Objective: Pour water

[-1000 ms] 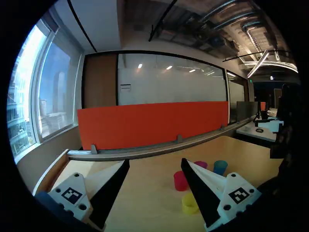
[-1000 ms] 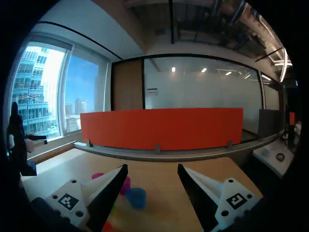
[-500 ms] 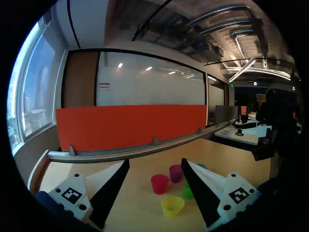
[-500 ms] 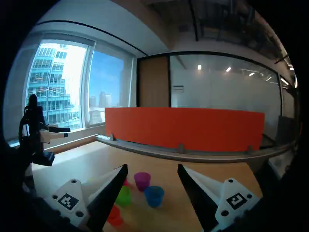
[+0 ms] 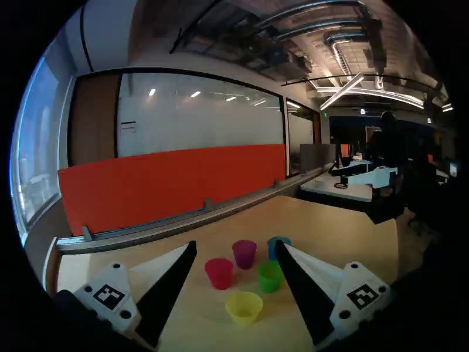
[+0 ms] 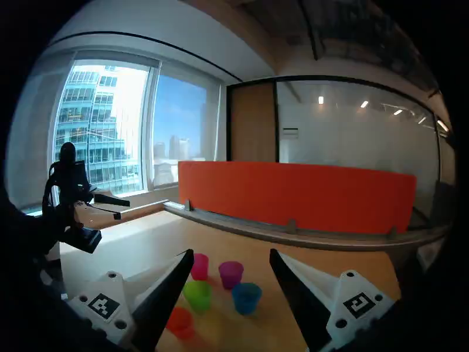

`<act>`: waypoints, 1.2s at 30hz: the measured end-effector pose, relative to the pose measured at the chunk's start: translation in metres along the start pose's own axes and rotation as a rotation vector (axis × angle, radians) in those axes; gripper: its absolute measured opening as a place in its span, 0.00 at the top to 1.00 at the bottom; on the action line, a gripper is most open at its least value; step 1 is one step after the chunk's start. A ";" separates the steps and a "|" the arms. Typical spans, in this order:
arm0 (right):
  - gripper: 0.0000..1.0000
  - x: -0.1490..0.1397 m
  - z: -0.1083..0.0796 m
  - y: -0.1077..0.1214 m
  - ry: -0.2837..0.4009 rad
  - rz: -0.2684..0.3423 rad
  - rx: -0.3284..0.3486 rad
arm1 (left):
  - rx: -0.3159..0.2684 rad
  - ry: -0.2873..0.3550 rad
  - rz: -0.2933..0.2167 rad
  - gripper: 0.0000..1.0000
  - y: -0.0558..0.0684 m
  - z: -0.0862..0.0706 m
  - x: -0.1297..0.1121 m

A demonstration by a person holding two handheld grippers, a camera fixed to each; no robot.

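1. White fingers of the left gripper [image 5: 234, 243] stand wide apart and hold nothing, raised over a pale wooden counter [image 5: 340, 226].
2. White fingers of the right gripper [image 6: 230, 252] are spread just as wide, with nothing held between them.
3. Just ahead in the left gripper view, a cluster of small cups stands upright on the counter. The yellow cup [image 5: 244, 307] is nearest, and the red cup [image 5: 218, 273] and green cup [image 5: 270, 276] stand behind it. The purple cup [image 5: 244, 253] and blue cup [image 5: 274, 242] are farthest. Whether any holds water cannot be told.
4. The right gripper view shows the cluster from another side. The red cup [image 6: 180, 321] is nearest, by the finger, then the green cup [image 6: 199, 293] and blue cup [image 6: 246, 297]. A pink cup [image 6: 200, 265] and the purple cup [image 6: 230, 273] stand beyond.
5. At that view's left edge the left gripper hangs above the counter as a dark shape.
6. An orange divider [image 5: 164, 182] runs along the counter's far edge.
7. A frosted glass wall [image 5: 199, 120] stands behind it, and a window [image 6: 105, 141] shows towers.
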State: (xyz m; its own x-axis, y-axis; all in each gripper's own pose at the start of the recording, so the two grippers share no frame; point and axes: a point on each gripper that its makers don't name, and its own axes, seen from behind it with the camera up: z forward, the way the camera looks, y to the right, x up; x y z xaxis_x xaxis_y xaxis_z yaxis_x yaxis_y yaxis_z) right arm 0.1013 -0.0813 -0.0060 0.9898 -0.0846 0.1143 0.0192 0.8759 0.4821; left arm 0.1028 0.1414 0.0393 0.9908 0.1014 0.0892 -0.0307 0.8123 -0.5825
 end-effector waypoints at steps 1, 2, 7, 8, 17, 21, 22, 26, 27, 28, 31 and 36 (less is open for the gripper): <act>0.00 -0.002 0.001 0.001 -0.008 0.000 -0.001 | -0.009 -0.007 0.002 0.01 0.002 0.001 -0.001; 0.00 -0.003 0.001 0.002 -0.016 0.000 -0.003 | -0.017 -0.013 0.004 0.01 0.004 0.002 -0.002; 0.00 -0.014 0.002 0.006 -0.056 -0.007 -0.003 | -0.055 -0.048 0.013 0.01 0.010 0.007 -0.009; 0.00 -0.016 0.003 0.006 -0.063 -0.009 -0.003 | -0.062 -0.055 0.014 0.01 0.011 0.008 -0.011; 0.00 -0.032 0.005 0.007 -0.118 -0.018 -0.002 | -0.078 -0.089 0.006 0.01 0.009 0.018 -0.023; 0.00 -0.036 0.006 0.010 -0.129 -0.021 -0.003 | -0.086 -0.099 0.003 0.01 0.008 0.021 -0.027; 0.00 -0.037 0.006 0.010 -0.132 -0.021 -0.003 | -0.090 -0.101 0.003 0.01 0.009 0.022 -0.027; 0.00 -0.040 0.007 0.012 -0.140 -0.022 -0.005 | -0.107 -0.115 0.010 0.01 0.012 0.026 -0.031; 0.00 -0.041 0.008 0.012 -0.143 -0.021 -0.005 | -0.110 -0.121 0.014 0.01 0.012 0.027 -0.033; 0.00 -0.042 0.009 0.012 -0.146 -0.021 -0.005 | -0.113 -0.127 0.018 0.01 0.013 0.028 -0.035; 0.00 -0.047 0.010 0.012 -0.155 -0.021 -0.004 | -0.125 -0.147 0.029 0.01 0.016 0.031 -0.041; 0.00 -0.053 0.012 0.014 -0.168 -0.023 -0.006 | -0.152 -0.186 0.045 0.01 0.025 0.039 -0.054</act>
State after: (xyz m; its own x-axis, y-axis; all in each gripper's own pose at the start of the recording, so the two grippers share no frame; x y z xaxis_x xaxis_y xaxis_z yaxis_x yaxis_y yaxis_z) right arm 0.0474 -0.0707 0.0051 0.9516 -0.1823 0.2476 0.0424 0.8755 0.4814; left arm 0.0438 0.1786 0.0517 0.9471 0.2511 0.1998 -0.0399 0.7101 -0.7030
